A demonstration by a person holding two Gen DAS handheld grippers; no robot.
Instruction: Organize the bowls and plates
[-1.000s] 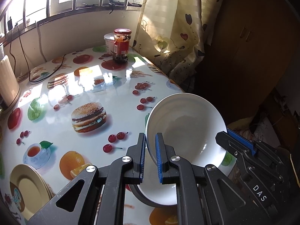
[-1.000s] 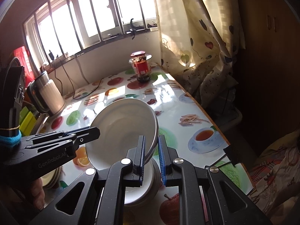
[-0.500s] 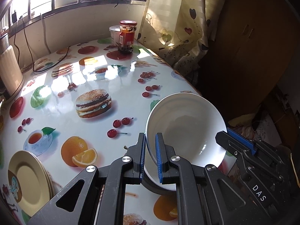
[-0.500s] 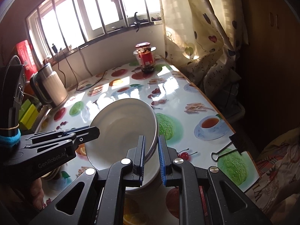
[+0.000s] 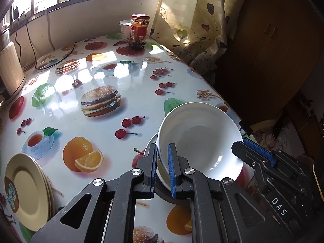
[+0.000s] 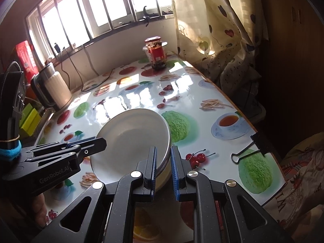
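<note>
The left gripper (image 5: 162, 158) is clenched on the near rim of a white bowl (image 5: 199, 139), and the right gripper (image 6: 163, 162) is clenched on the opposite rim of the same bowl, so the bowl hangs tilted between both tongs. Directly under it sits a second white bowl (image 5: 150, 144) on the fruit-printed table (image 5: 141, 77). To the far left of the left tongs lies a stack of yellow plates (image 5: 27, 188). Far ahead of both tongs stands a red-labelled jar (image 5: 139, 31), near the curtain (image 5: 190, 20).
</note>
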